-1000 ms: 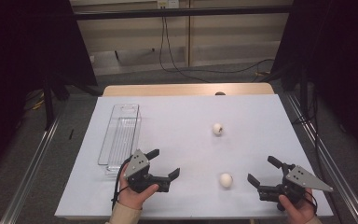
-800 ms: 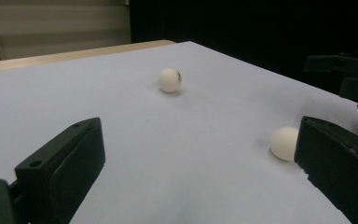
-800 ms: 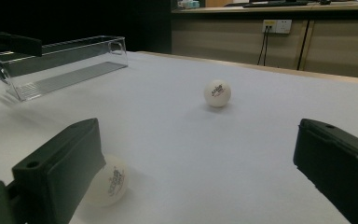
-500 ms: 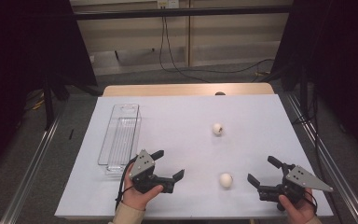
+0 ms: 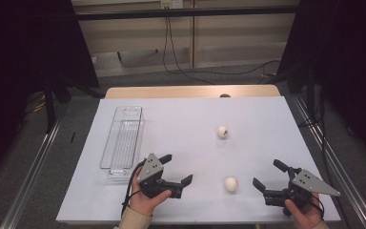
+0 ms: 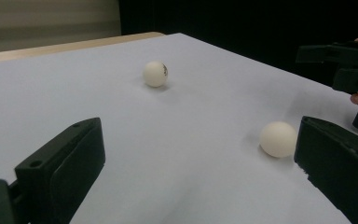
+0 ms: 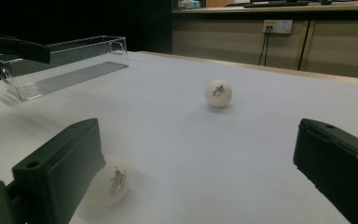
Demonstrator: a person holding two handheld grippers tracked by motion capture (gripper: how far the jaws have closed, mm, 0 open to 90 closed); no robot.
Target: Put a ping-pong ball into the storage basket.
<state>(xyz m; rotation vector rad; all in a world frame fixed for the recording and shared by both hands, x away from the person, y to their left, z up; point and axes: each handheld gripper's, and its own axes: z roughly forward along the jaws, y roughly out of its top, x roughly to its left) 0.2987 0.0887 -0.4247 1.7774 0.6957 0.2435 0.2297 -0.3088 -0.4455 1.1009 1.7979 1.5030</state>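
While both grippers are hovering low over the white tabletop (image 5: 181, 124), nothing is being held yet; step in hand, by my reading: approach before 1st pick-up.

Item 1: near ball (image 5: 230, 184), white. Lying on the tabletop, towards the person from the far ball, between the two grippers, closer to the right one. Printing on it is showing in the right gripper view (image 7: 109, 181), reddish logo w/ small text, too blurred to read.

Item 2: far ball (image 5: 222, 131), white, dark mark on it. Logo w/ text is showing in the right gripper view (image 7: 218, 93); not legible.

Item 3: clear tray (image 5: 124, 138), long, narrow, lying well left of the far ball, no balls inside.

Item 4: left gripper (image 5: 177, 171), fingers standing wide apart, gripping nothing, pointing towards the near ball.

Item 5: right gripper (image 5: 269, 175), fingers also spread wide, gripping nothing; its left finger is sitting just beside the near ball, not touching as far as I can tell.

Next move, est.: whichever gripper is going for the near ball needs to be centring its fingers around it, then closing gently, since a light round ball is apt to roll off.
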